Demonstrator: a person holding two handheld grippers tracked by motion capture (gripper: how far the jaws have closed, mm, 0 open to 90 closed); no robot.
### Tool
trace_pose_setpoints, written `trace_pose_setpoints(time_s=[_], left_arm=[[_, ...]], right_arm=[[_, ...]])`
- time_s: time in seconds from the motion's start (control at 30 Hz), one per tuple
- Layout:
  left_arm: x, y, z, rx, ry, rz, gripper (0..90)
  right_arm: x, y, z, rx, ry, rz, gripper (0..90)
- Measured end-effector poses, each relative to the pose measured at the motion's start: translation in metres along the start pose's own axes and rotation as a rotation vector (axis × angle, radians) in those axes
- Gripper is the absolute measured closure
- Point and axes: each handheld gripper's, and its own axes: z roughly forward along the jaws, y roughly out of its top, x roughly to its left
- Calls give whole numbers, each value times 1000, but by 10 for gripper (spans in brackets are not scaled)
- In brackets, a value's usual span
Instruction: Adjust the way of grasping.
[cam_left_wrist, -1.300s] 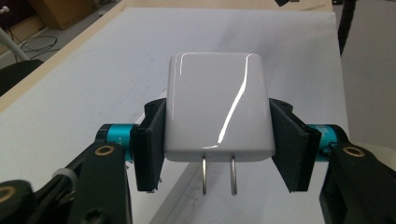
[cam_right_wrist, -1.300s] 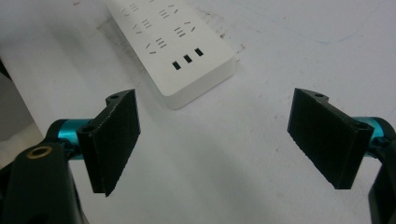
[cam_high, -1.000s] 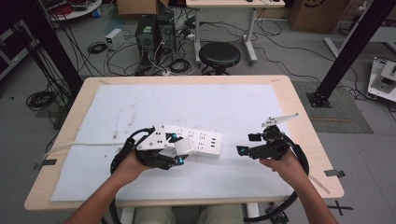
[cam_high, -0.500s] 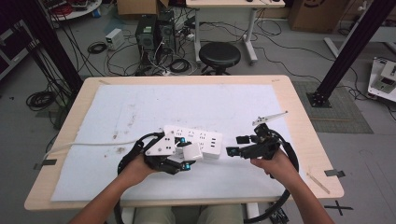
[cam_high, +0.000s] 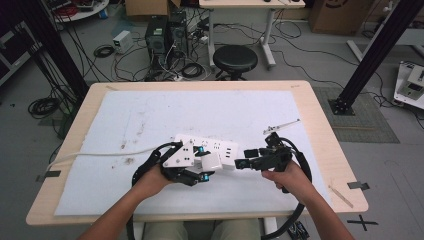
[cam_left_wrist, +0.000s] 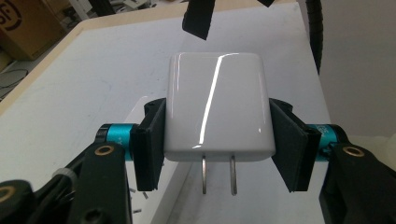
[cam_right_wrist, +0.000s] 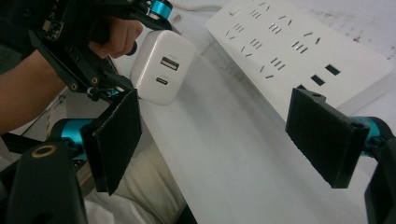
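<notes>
The high view looks forward and down from above the person's side onto the whole table (cam_high: 320, 125), with floor and a stool (cam_high: 235, 59) in the upper frame. The left gripper view sits close behind its jaws, facing across the white mat (cam_left_wrist: 93, 65). The right gripper view looks low and close over the mat. All three views share the white charger (cam_high: 212, 162) (cam_left_wrist: 215, 109) (cam_right_wrist: 161, 65); the high and right gripper views share the power strip (cam_high: 220, 148) (cam_right_wrist: 299, 51).

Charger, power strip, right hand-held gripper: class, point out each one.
Charger (cam_left_wrist: 215, 105), left gripper view, glossy front face.
Power strip (cam_right_wrist: 299, 51), right gripper view, socket face.
Right hand-held gripper (cam_right_wrist: 224, 140), right gripper view, midway between open jaws.
</notes>
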Motion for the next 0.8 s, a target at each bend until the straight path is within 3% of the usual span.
trace_pose_setpoints(time_s=[0.43, 0.77, 0.8], left_arm=[[1, 3, 14, -20, -20, 3, 425], [1, 4, 19, -31, -34, 1, 425], [1, 4, 20, -32, -37, 3, 425]], right_arm=[[-3, 5, 15, 18, 114, 71, 189], [-5, 8, 24, 30, 136, 97, 193], [-7, 8, 26, 35, 146, 106, 228]])
